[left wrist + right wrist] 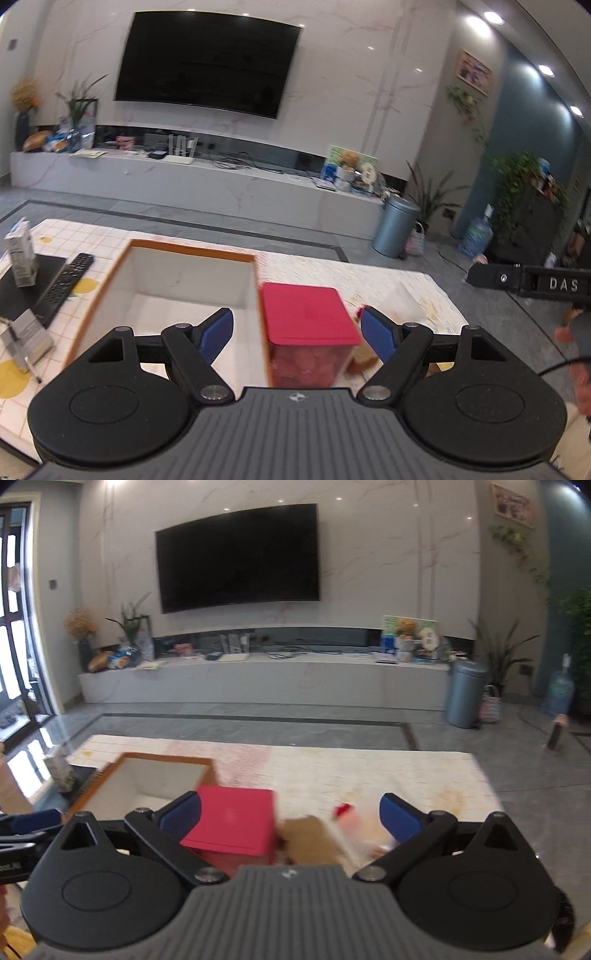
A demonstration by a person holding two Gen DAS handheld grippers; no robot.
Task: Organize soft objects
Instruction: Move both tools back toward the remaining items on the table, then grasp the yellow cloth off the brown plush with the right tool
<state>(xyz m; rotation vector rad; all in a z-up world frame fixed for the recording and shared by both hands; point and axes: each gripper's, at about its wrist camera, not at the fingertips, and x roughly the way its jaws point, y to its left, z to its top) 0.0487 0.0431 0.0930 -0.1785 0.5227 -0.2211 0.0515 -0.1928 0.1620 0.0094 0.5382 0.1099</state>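
Left wrist: both tools (297, 328) (290, 814) spread empty; one box (177, 275), one red-lidded container (308, 314).

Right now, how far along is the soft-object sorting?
Barely started. Done: nothing; the orange-rimmed box looks empty. In hand: nothing; left gripper and right gripper are both open. Left: blurred soft items beside the red-lidded container remain on the table.

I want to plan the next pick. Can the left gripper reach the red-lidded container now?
Probably yes. The left gripper is open, and the red-lidded container sits right ahead between its fingers, with nothing in between.
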